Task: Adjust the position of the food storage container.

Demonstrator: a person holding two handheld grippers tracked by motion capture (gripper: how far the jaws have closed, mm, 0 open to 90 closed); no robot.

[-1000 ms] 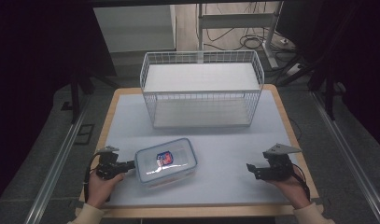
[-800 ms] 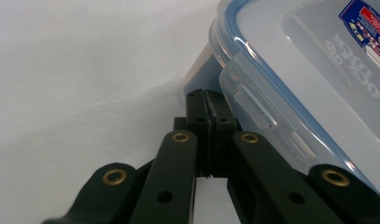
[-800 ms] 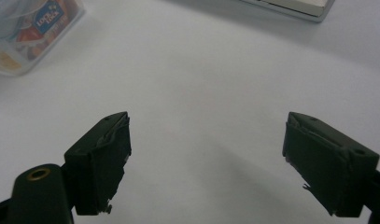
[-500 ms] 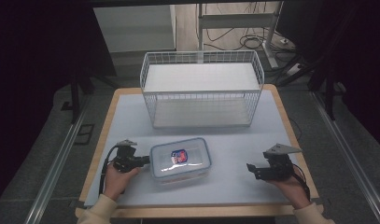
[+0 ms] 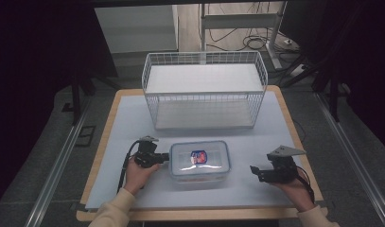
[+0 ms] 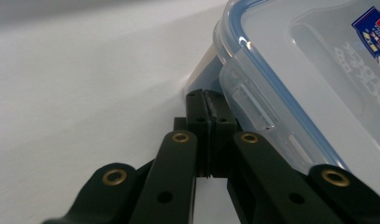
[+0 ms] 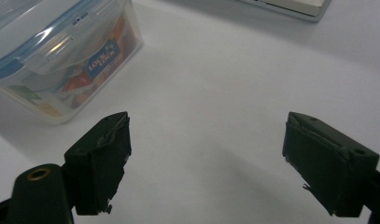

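With the left tool [image 5: 164, 158] closed and pressed against the left end of the lidded container [image 5: 200, 161] at lower centre of the desk [image 5: 133, 118], we should push squarely toward the open right tool [image 5: 255, 172].

Clear plastic container [image 5: 200, 161] — blue-rimmed lid clipped shut — flat on the table's front.

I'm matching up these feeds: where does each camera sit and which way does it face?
High view: above the table's near side, looking forward and down at the wire basket; both hands and grippers show.
Left gripper view: on the left gripper, shut jaws against the container.
Right gripper view: on the right gripper, open jaws over the mat.
All share the container.
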